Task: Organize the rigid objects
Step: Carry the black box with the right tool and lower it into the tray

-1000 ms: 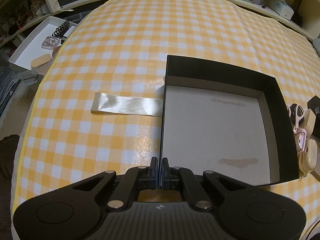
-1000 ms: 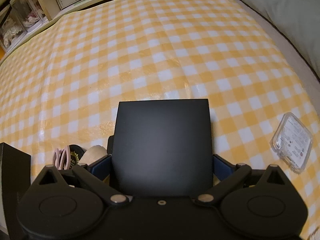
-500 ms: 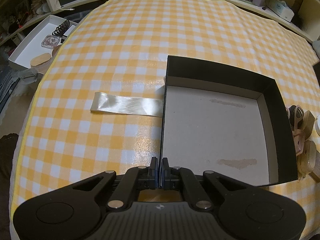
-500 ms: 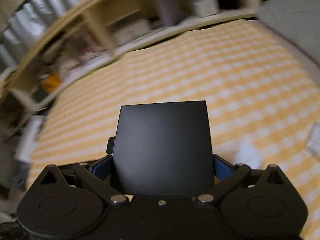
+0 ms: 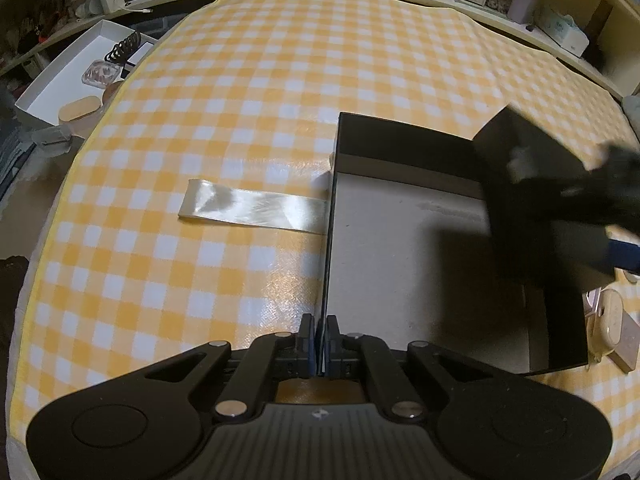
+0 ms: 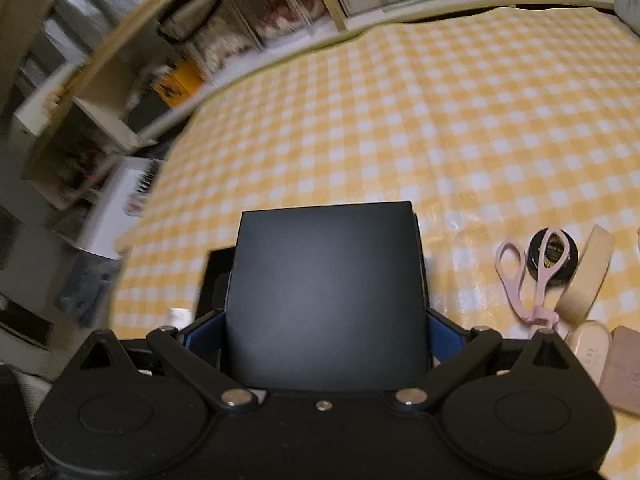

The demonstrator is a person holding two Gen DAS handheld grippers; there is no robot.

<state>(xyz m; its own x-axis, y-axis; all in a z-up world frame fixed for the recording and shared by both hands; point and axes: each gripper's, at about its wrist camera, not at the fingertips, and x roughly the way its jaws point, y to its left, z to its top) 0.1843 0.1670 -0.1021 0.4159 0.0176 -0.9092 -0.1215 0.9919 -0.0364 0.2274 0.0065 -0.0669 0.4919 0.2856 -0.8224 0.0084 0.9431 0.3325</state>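
Gripping a matte black square box (image 6: 328, 296) in my right gripper (image 6: 326, 320), jaws spread wide on its sides, above the open black tray (image 5: 404, 152). My left gripper (image 5: 319, 344) pinches the tray's near-left wall, jaws nearly closed. Satin ribbon (image 5: 252, 208) at 9 o'clock of the tray; pink scissors (image 6: 520, 276), round tin (image 6: 554, 256) at 3 o'clock.

yellow-white checked tablecloth (image 5: 248, 92) over table | shiny pale ribbon strip (image 5: 252, 208) flat on cloth | white tray (image 5: 76, 76) off left edge, black coil hair tie (image 5: 122, 46) inside, oval wooden-lid container (image 5: 78, 109) at near end | cluttered shelves (image 6: 224, 36) behind, yellow box (image 6: 178, 82) on shelf
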